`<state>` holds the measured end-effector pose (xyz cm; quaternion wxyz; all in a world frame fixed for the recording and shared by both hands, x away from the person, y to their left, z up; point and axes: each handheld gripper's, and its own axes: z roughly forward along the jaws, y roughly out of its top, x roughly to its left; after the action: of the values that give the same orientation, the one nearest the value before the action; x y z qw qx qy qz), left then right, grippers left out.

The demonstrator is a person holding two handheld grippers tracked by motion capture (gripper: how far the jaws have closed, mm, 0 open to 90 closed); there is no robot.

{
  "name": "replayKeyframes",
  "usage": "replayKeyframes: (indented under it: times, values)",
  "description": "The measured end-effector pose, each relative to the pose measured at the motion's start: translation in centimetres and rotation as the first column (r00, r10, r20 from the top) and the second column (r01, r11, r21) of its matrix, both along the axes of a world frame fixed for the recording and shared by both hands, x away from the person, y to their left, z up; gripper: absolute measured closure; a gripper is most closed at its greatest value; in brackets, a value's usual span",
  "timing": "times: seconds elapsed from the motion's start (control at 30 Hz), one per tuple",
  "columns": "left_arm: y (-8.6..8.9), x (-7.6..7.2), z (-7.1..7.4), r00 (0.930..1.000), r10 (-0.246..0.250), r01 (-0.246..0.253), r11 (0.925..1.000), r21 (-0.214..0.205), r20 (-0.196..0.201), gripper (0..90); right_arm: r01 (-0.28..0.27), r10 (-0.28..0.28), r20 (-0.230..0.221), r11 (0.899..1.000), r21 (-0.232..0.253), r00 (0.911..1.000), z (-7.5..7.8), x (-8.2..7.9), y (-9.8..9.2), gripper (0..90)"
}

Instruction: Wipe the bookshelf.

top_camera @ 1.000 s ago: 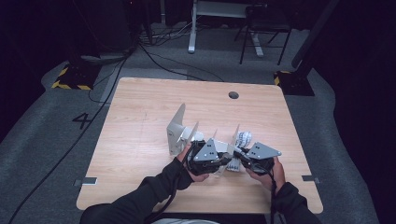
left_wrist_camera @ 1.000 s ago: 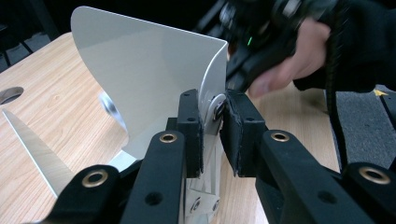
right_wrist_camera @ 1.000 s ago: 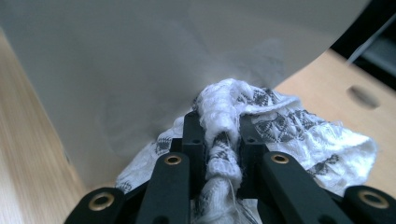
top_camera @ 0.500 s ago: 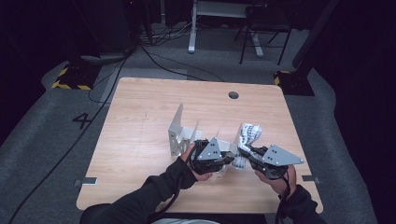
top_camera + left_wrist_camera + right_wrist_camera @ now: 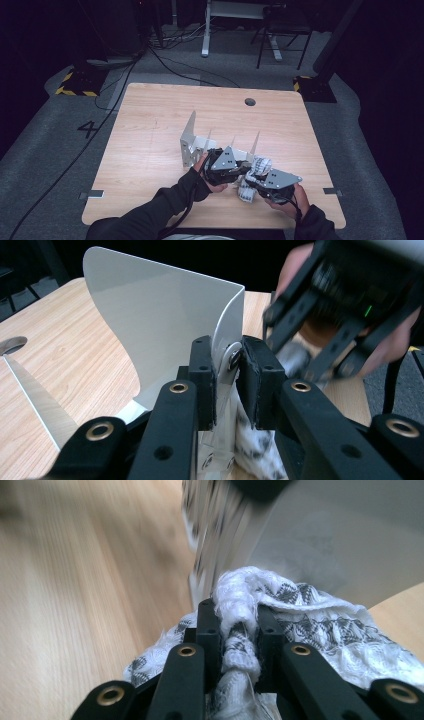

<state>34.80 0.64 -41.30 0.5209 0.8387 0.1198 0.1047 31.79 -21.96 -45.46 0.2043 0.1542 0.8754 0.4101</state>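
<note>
Right claw (image 5: pixel 234 645) clamped on a bunched white, black-patterned cloth (image 5: pixel 320 625), low over the near worktop (image 5: pixel 150 150). Just beyond, left claw (image 5: pixel 227 375) pinched on a curved white metal fin (image 5: pixel 165 325), cloth hanging beside it. Farther back, the fin's rack (image 5: pixel 189 142) stands mid-worktop.
</note>
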Motion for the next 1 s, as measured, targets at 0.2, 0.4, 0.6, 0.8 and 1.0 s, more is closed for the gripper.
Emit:
replayKeyframes:
  times: [0.2,0.4,0.6,0.8,1.0]
  values:
    - [-0.3,0.3,0.0,0.9997,0.023,-0.023,0.9997,-0.009,-0.002,76.6,0.029,-0.031,-0.047,0.998,-0.056,0.9984,-2.3,1.5,0.3,78.5]
    - [-0.8,0.4,-0.1,0.9995,0.03,-0.03,0.9995,-0.009,0.004,76.8,0.078,-0.079,-0.016,0.996,-0.047,0.9967,-1.5,1.7,-0.3,78.4]
    - [-0.9,0.5,-0.1,0.9995,0.031,-0.03,0.9995,-0.012,0.004,76.7,0.092,-0.104,0.085,0.987,0.133,0.991,2.2,0.4,-2.0,78.7]
    - [-0.8,0.5,-0.1,0.9995,0.033,-0.033,0.9994,-0.011,-0.003,76.8,0.034,-0.05,0.102,0.988,0.153,0.9935,3.2,-0.8,-1.5,78.7]
    - [-0.6,0.7,0.0,0.999,0.044,-0.044,0.9989,-0.016,-0.01,76.5,0.041,-0.042,0.038,0.998,0.04,0.9984,0.2,0.4,-0.3,78.9]
